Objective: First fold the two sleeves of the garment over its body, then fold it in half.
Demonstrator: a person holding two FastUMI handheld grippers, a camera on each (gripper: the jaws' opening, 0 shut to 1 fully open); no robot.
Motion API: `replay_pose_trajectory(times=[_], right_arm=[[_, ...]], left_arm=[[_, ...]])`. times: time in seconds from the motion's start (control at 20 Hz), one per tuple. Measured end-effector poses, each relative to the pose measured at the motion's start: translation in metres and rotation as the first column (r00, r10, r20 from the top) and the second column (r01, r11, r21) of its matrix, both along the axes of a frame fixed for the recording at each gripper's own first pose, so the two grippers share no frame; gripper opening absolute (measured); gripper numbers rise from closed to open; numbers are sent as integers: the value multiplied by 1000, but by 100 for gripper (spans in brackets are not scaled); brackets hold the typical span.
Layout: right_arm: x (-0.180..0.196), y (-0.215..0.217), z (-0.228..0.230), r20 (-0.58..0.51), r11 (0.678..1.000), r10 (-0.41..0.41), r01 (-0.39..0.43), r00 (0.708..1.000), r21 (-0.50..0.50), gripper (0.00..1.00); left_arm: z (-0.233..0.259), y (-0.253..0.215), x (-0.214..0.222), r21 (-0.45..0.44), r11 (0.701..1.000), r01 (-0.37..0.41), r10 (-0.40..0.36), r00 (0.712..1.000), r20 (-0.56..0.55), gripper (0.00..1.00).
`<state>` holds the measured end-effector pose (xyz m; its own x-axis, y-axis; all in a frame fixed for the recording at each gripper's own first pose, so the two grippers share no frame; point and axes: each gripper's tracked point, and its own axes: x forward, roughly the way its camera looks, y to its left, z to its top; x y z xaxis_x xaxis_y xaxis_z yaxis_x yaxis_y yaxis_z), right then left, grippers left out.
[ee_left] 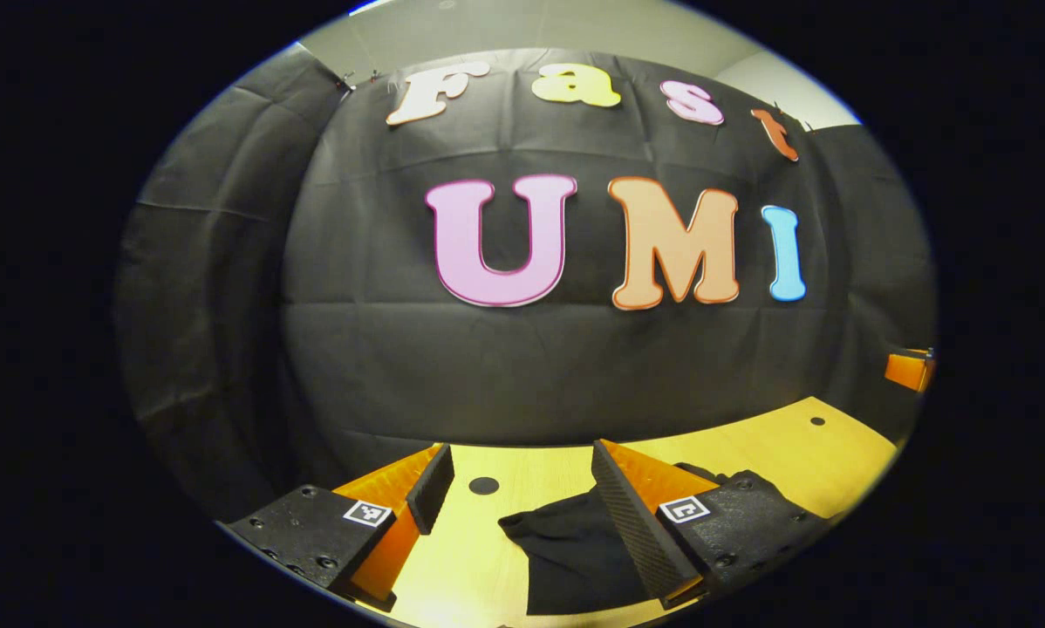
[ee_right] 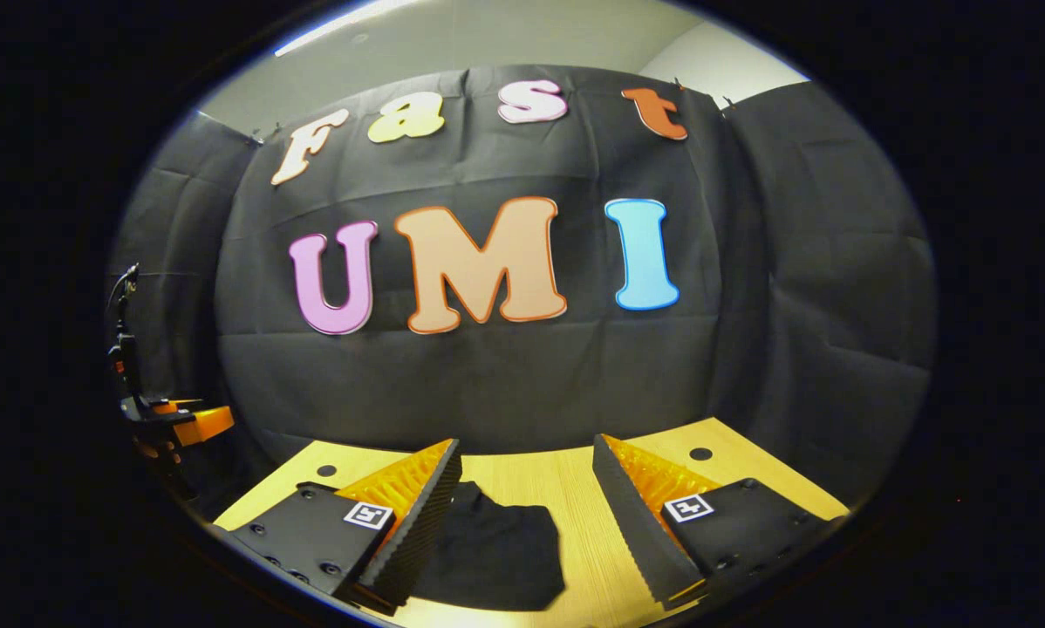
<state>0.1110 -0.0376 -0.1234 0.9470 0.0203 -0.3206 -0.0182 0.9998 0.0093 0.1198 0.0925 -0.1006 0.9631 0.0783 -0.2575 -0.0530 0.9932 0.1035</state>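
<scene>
Garment (ee_left: 575, 549) lies flat on bench (ee_left: 802, 453), low ahead of you. Left hand-held gripper (ee_left: 522, 497): fingers apart, garment toward its right finger. Right hand-held gripper (ee_right: 527, 488): fingers apart, garment (ee_right: 496, 545) by its left finger. Cloth sits between both; reach inward and down.

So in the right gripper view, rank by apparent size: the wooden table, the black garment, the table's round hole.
1. Light wooden table
2. Crumpled black garment
3. Small dark round hole

Nearness to the camera inflates the garment.
</scene>
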Motion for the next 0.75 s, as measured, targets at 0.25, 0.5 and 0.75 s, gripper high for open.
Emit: replay_pose_trajectory(times=[0.25, 0.5, 0.75], right_arm=[[-67, 7, 24, 53, 997, 81, -82, 995, 10, 92], [-125, 5, 41, 93, 993, 109, -112, 990, 23, 92], [-162, 3, 51, 99, 990, 137, -138, 986, 1, 96]], left_arm=[[50, -20, -73, 41, 999, -20, 16, 995, 98, 96], [74, -40, -129, 27, 999, -28, 25, 992, 124, 97], [91, -51, -154, 6, 1000, -26, 25, 990, 142, 97]])
